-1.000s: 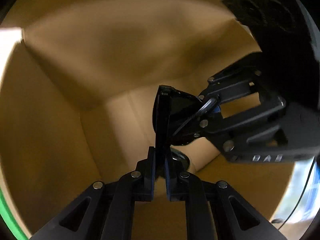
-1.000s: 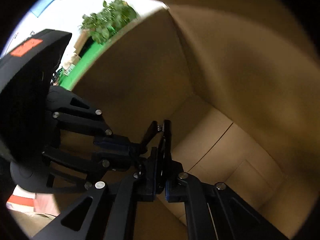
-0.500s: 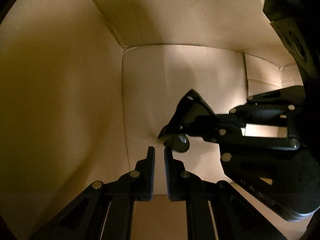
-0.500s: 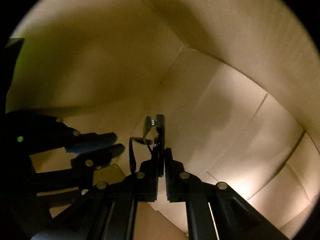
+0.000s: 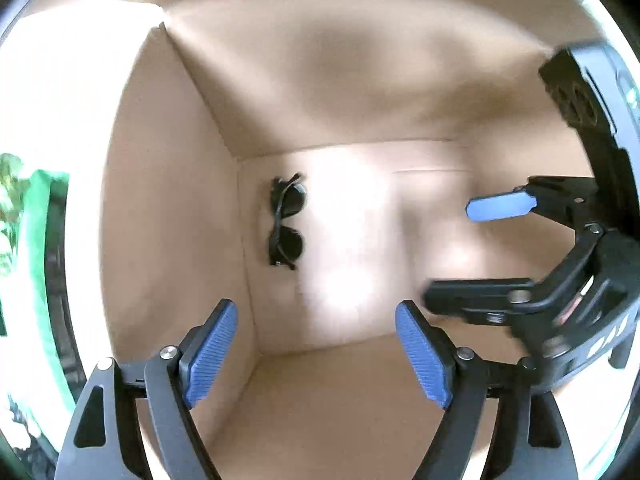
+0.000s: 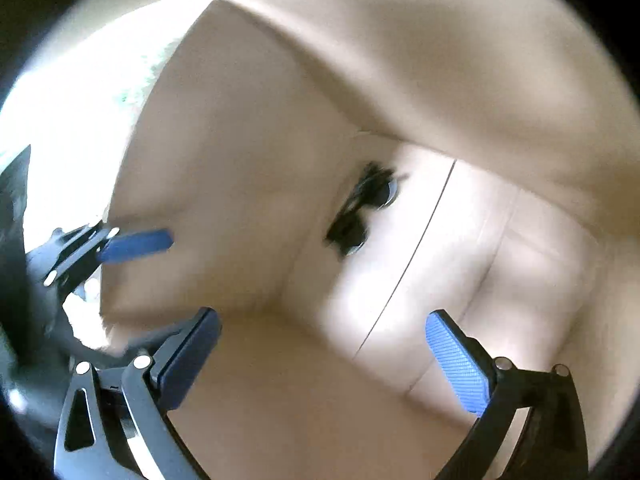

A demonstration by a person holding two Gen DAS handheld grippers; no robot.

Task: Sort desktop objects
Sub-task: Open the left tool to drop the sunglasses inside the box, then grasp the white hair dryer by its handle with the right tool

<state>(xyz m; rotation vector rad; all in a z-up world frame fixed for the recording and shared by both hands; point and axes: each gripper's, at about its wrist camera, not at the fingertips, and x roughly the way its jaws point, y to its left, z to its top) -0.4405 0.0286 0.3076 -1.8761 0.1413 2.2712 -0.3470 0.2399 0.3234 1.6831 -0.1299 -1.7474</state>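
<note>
Cardboard box (image 5: 360,80) walls fill both views, sunglasses (image 5: 286,222) lying folded on its floor against the side wall, dropped for sorting, so my left gripper (image 5: 316,354) and right gripper (image 6: 324,360) are both opening, jaws wide, nothing between them

Little of the room shows, since both views look down into a plain brown cardboard box (image 5: 328,92) that fills nearly the whole frame. At the left edge of the left wrist view, past the box wall, lie a bright green surface (image 5: 38,240) and some leafy green plant (image 5: 10,200), overexposed. Home, office or lab cannot be told.
</note>
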